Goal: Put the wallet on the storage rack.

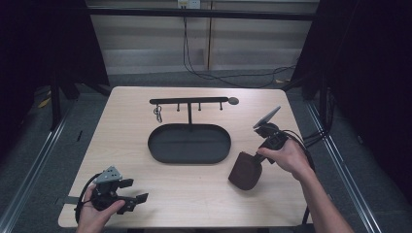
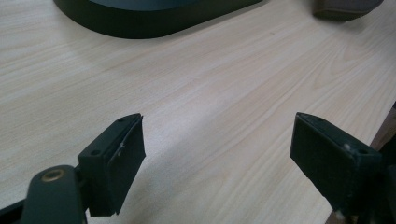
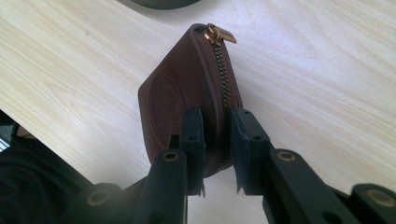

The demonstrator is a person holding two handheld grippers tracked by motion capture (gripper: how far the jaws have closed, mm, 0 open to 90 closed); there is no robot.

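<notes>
Wallet, brown leather with a zip, is what we track; it sits right of the tray, clamped on edge. Going left to right: our left gripper rests at the near-left corner of the worktop, jaws wide apart with nothing between them. Mid-worktop we see the black oval tray with a hook rack behind it. Our right gripper has its jaws pressed on the wallet's zip edge, brass pull pointing away.
</notes>
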